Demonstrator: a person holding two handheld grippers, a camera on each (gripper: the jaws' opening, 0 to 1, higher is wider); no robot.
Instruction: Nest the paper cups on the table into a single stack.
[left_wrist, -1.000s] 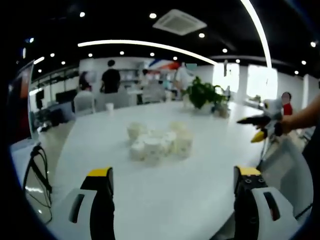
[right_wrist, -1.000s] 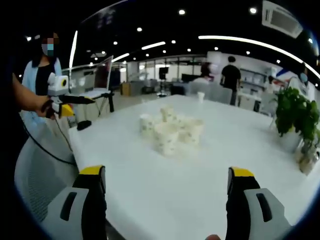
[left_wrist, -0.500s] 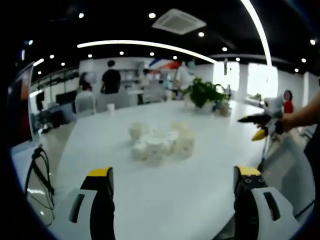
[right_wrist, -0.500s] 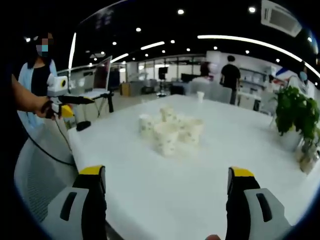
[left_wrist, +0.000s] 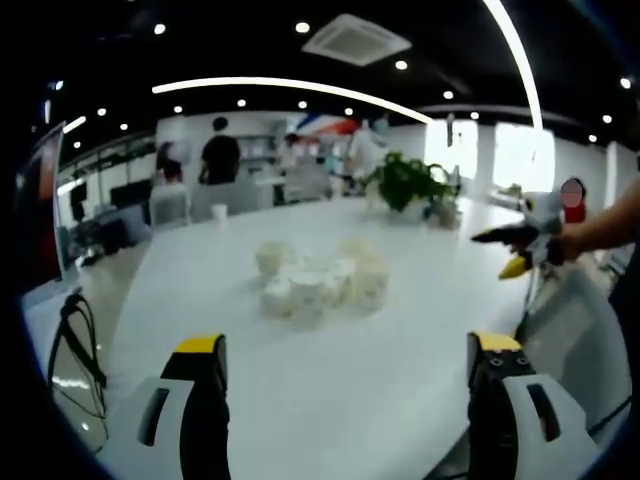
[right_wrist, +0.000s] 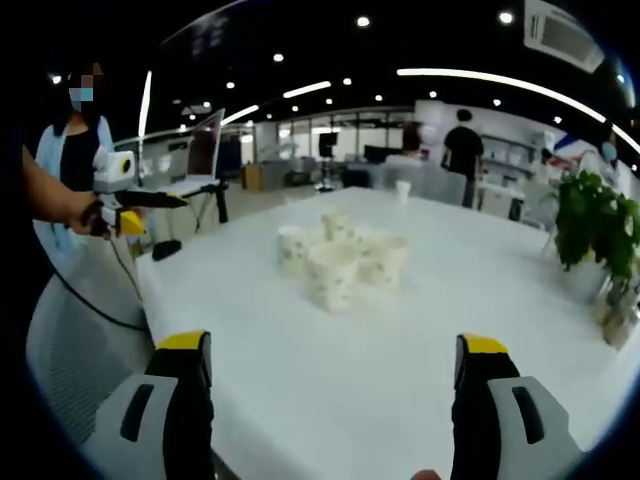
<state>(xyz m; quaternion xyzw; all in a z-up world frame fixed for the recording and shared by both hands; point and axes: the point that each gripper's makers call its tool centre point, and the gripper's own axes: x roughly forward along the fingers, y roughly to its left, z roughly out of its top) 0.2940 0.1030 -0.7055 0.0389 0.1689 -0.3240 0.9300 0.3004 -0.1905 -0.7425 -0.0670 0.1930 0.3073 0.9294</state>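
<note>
Now | left gripper (left_wrist: 350, 375) wide apart, empty | right gripper (right_wrist: 335, 375) likewise | paper cups (right_wrist: 343, 262) clustered, untouched

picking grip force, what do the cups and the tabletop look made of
The small white cups clustered mid-table look like thin matte paper, with faint printed specks on one; the blur leaves it uncertain. The large white table looks like a smooth, hard, slightly glossy laminate or painted top, going by its soft sheen.

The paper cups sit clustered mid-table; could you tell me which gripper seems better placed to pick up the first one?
Neither clearly. The left gripper and right gripper both stand open, short of the paper cups, which lie about centred ahead of each.
</note>
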